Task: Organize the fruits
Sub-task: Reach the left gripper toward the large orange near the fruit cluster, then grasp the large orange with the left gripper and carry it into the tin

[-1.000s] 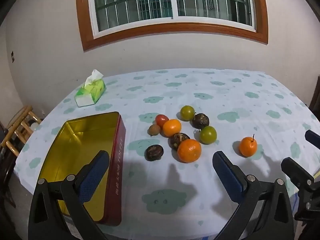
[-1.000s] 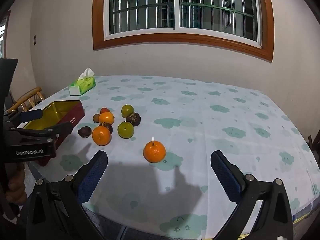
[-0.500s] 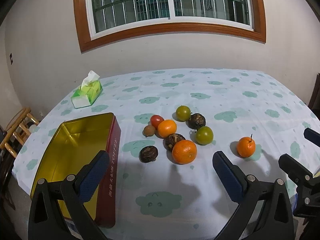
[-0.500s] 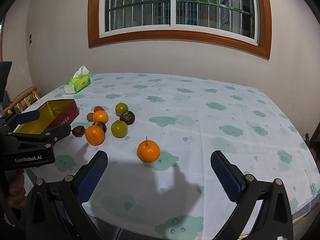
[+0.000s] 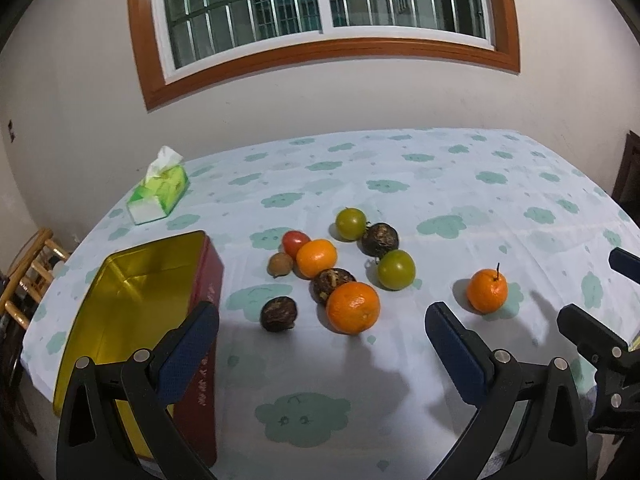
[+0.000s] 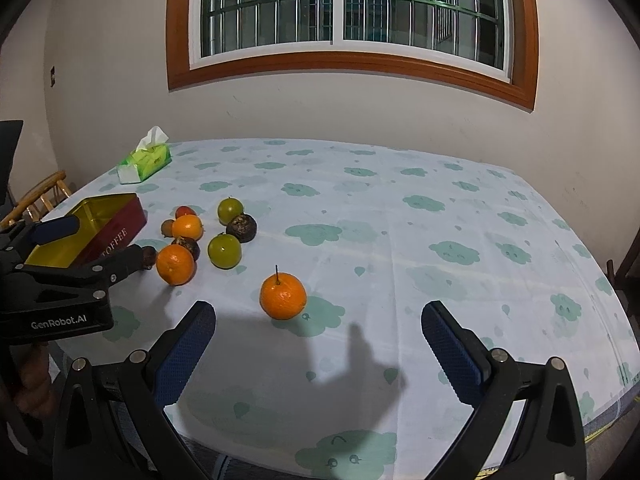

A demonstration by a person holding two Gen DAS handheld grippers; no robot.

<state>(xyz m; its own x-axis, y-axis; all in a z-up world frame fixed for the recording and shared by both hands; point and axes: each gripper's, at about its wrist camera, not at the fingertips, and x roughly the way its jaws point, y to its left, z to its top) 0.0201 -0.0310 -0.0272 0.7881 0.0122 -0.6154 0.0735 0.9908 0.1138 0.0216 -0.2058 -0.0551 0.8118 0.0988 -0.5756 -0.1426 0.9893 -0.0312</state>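
Note:
Several fruits lie clustered mid-table: a large orange [image 5: 353, 307], a smaller orange [image 5: 317, 257], two green fruits [image 5: 396, 269], dark wrinkled fruits [image 5: 279, 314], a red one [image 5: 295, 241]. A stemmed orange [image 5: 487, 290] sits apart to the right, also in the right wrist view [image 6: 283, 295]. An open red tin with gold inside [image 5: 136, 300] stands at the left. My left gripper [image 5: 322, 344] is open and empty above the table's near edge, short of the cluster. My right gripper [image 6: 316, 342] is open and empty, just short of the stemmed orange.
A green tissue pack [image 5: 158, 193] lies at the table's far left. The cloud-patterned tablecloth [image 6: 440, 240] covers the table. A wooden chair [image 5: 28, 268] stands beyond the left edge. A wall with a barred window is behind.
Both grippers have moved forward and a little lower towards the fruit, which now looks nearer. Both stay open. No fruit has moved.

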